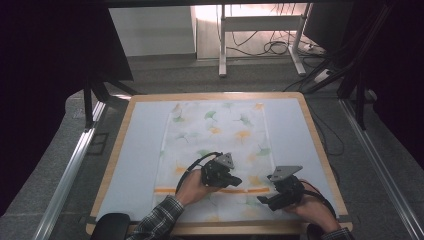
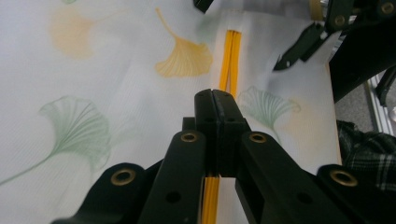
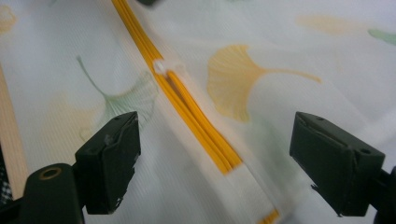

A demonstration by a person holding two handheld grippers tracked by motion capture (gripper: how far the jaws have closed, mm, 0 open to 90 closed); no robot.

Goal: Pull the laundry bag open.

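White fabric bag printed with green and orange ginkgo leaves (image 1: 215,150) lies flat on the pale table mat (image 1: 135,160). Its orange zipper (image 1: 212,190) crosses the near end. My left gripper (image 2: 215,95) sits over the zipper, jaws fully closed, pinching the zipper line. My right gripper (image 3: 215,140) stands wide, straddling the zipper's end without touching; white slider (image 3: 160,66) just beyond.

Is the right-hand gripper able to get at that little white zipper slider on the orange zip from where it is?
Probably yes. The right gripper has its jaws open just short of the white slider, with bare orange zip between them and nothing blocking.
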